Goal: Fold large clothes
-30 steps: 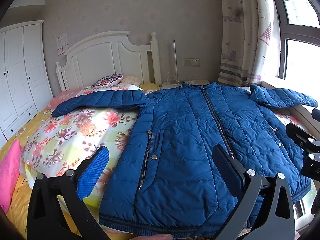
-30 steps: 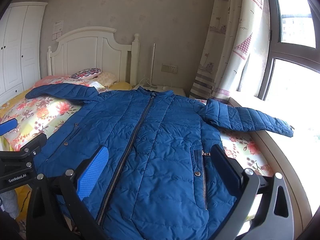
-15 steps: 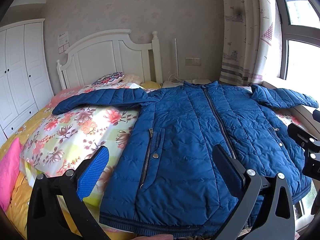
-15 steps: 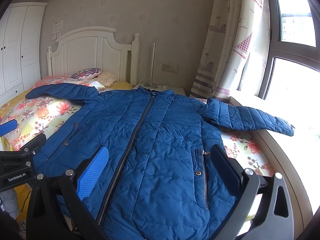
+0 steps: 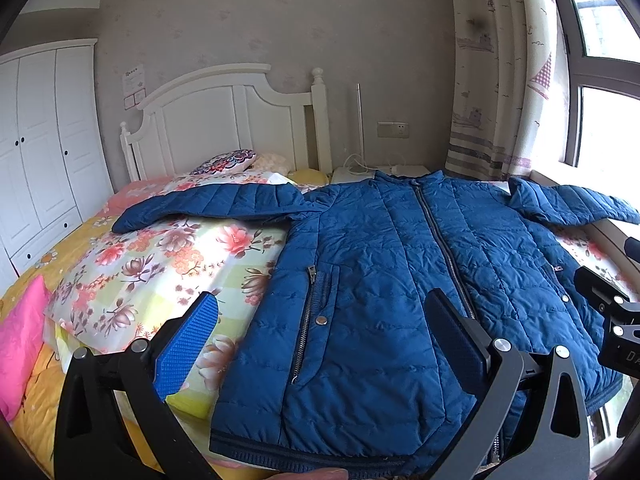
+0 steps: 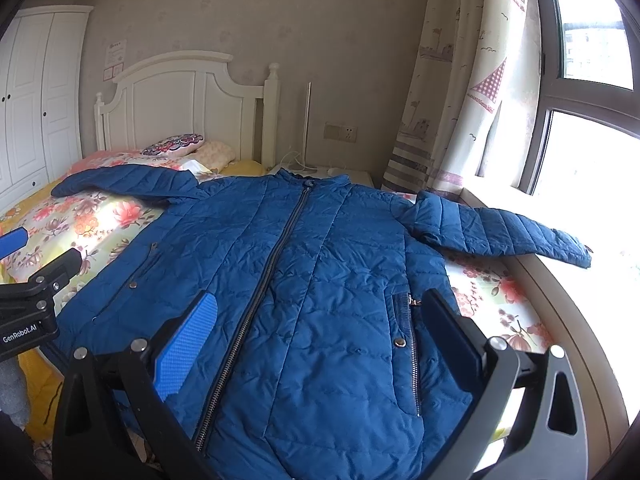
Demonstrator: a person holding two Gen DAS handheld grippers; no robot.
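The blue quilted jacket [image 5: 400, 280] lay zipped and flat on the floral bed [image 5: 160, 272], sleeves out both ways, while the left claw [image 5: 320, 336] and right claw [image 6: 320, 336] hung above its hem, both spread wide, gripping nothing.

My floral quilt [image 5: 160, 264] covers the bed, patterned pillow [image 5: 224, 160] up by the white headboard [image 5: 208, 120], wardrobe [image 5: 40, 140] beside, curtain [image 6: 452, 100] at the window [image 6: 592, 80].

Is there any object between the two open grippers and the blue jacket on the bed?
Nothing visible. The blue quilted jacket lies flat and zipped, sleeves spread, directly below the open left gripper and right gripper; no object lies on it.
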